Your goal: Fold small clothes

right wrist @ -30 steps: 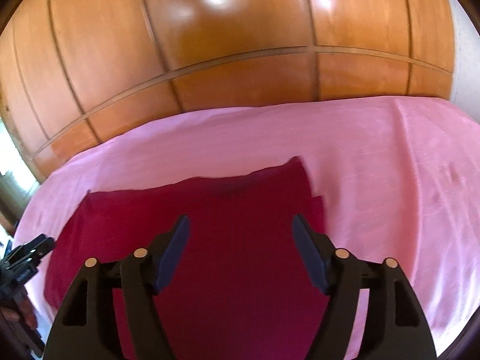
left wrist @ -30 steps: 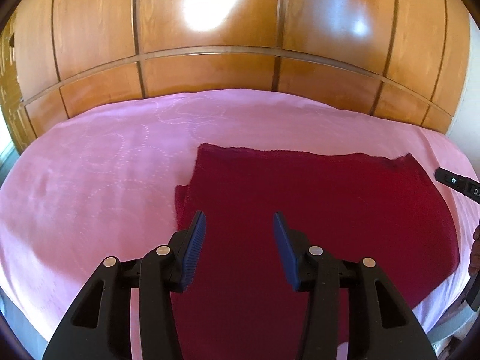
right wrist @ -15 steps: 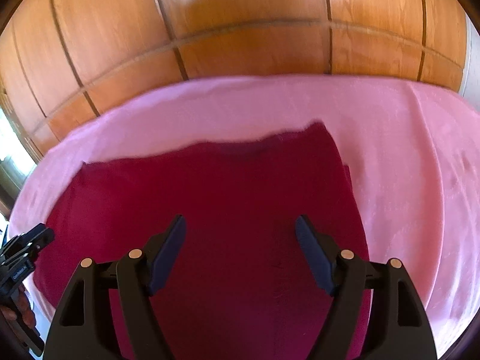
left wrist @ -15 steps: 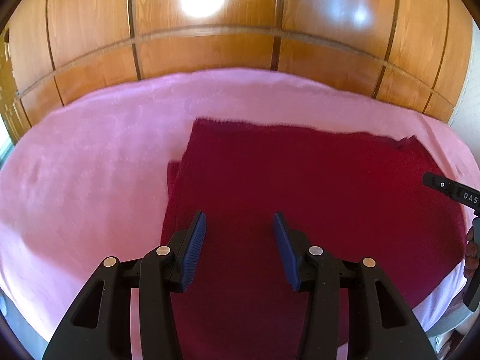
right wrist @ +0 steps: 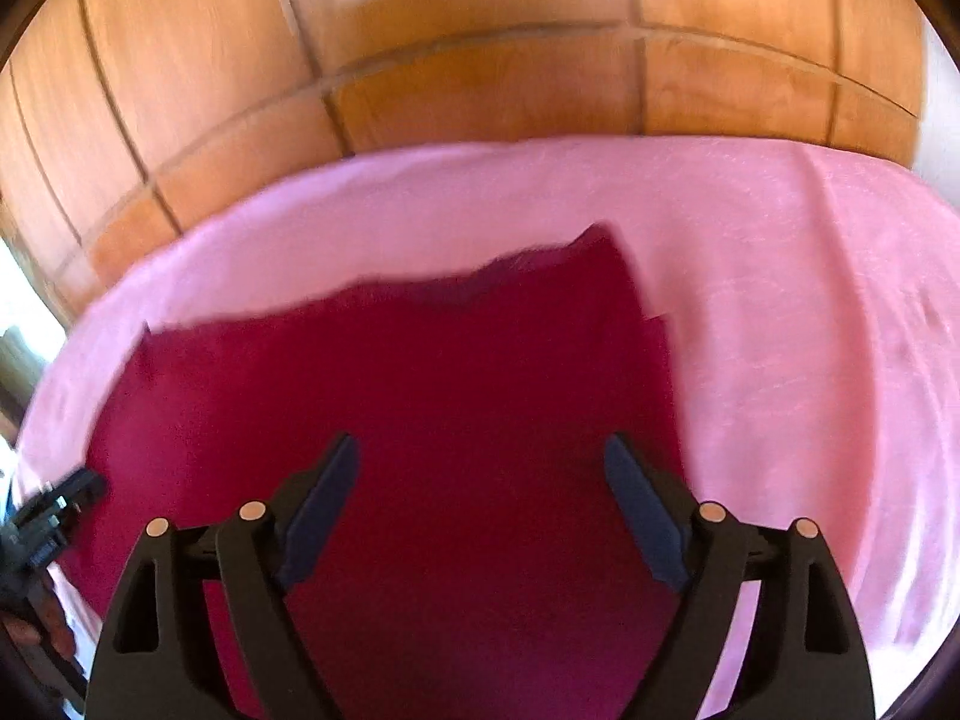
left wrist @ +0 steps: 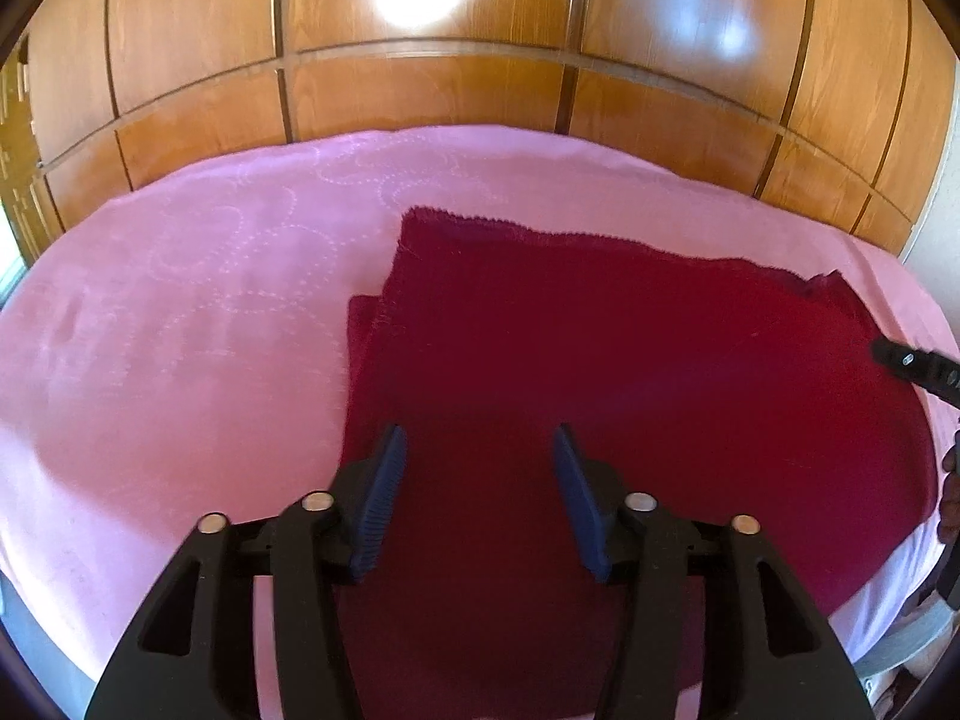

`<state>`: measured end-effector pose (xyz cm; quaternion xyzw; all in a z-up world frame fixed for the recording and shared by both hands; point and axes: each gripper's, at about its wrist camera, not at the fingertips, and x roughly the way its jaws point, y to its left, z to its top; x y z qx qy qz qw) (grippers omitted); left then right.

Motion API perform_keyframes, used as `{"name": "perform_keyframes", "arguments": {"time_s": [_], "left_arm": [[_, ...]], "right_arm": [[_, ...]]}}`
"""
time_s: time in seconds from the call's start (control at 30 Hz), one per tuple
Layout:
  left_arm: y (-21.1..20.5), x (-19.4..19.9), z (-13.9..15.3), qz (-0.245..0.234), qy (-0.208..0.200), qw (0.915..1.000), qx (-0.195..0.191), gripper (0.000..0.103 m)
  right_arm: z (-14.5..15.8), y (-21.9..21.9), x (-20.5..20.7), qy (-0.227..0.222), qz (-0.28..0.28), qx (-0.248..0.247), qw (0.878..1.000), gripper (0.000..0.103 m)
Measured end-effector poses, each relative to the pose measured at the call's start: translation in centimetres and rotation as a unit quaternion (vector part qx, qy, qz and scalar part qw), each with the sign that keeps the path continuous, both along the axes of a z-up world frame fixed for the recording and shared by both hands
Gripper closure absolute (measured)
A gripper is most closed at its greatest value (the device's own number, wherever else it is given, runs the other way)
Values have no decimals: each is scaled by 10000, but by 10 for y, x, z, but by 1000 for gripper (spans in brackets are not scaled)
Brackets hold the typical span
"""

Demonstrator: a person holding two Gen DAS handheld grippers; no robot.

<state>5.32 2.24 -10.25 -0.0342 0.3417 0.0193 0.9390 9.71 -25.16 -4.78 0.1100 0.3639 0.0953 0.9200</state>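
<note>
- A dark red cloth [left wrist: 630, 396] lies flat on a bed under a pink bedspread [left wrist: 180, 324], with glossy wooden panelling [left wrist: 480, 90] behind it.
- In the left wrist view the cloth fills the centre and right of the picture; its long axis runs side to side, from about 9 o'clock to 3 o'clock, with the far edge slanting down toward 3 o'clock.
- Its far left corner points toward 11 o'clock, and a thin strip of a lower layer [left wrist: 360, 324] peeks out along the left edge (so the cloth is folded at least once).
- In the right wrist view (blurred) the same cloth [right wrist: 420, 420] spreads from 9 o'clock to the centre, its far right corner peaking toward 12 o'clock, with a lower layer showing just beside the right edge.
- The left tool [left wrist: 480, 486] hangs over the near left part of the cloth; its jaws stand partly apart and have just been opening, with nothing pinched between them, only cloth beneath.
- The right tool [right wrist: 480, 510] hangs over the near right part of the cloth; its jaws gape wide and have just been opening, and they grip nothing.
- Each tool shows at the other view's edge: the right one at 3 o'clock in the left view, the left one at 8 o'clock in the right view.
- Fingers of a hand [right wrist: 36, 630] show at 8 o'clock in the right view.
</note>
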Motion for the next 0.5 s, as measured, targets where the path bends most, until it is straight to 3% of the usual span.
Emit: {"name": "perform_keyframes", "arguments": {"time_s": [0.17,0.23,0.3,0.4,0.5], "left_arm": [[-2,-15,9,-122,-155,9997,-175,50],[-7,-16,10,-293,-177,9990,-288,50],[-15,-16,9,-437,-154,9986,-264,50],[-24,-11,3,-556,-12,9982,-223,50],[-26,-7,-4,-606,120,9978,-222,50]], "right_arm": [[-1,-55,-12,82,-422,684,9967,19],[-16,-71,-13,312,-434,1086,9926,26],[-35,-80,-12,648,-305,1631,9840,47],[-55,-78,-13,947,44,2039,9744,52],[-57,-75,-19,875,152,2052,9747,52]]}}
